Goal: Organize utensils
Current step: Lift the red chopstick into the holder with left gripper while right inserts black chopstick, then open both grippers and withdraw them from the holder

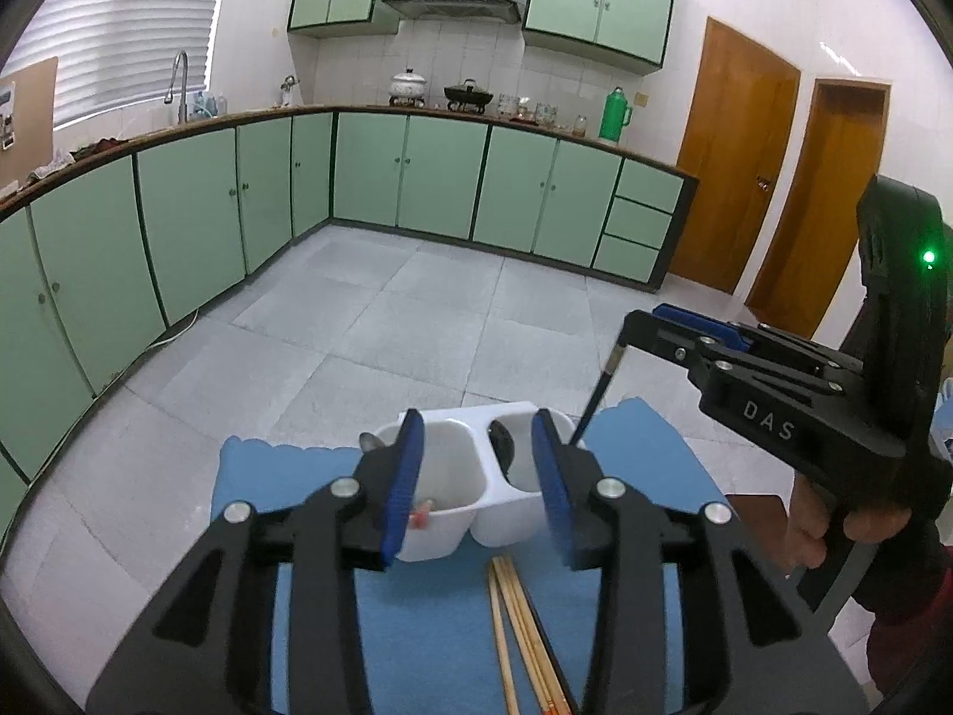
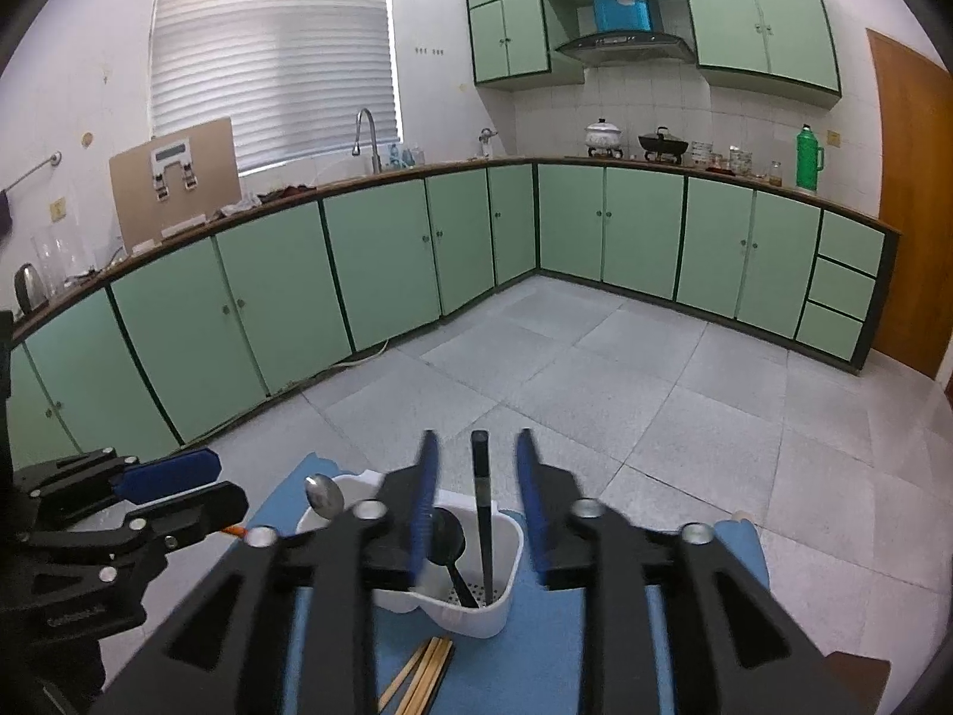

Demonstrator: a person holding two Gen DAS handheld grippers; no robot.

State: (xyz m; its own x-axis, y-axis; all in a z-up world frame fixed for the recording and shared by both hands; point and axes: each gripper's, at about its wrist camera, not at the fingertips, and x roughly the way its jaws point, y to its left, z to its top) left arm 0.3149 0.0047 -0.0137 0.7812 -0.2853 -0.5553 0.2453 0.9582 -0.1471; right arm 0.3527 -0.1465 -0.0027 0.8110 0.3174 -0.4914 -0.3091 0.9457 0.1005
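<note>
The left gripper (image 1: 479, 476) stands part open over the white two-compartment utensil holder (image 1: 476, 476) on the blue mat (image 1: 435, 625), gripping nothing. The right gripper (image 2: 476, 494) is likewise part open; a black chopstick (image 2: 482, 524) stands upright between its pads, untouched, in the holder's right compartment beside a black spoon (image 2: 447, 542). Wooden chopsticks (image 1: 518, 637) lie at the holder's six o'clock.
</note>
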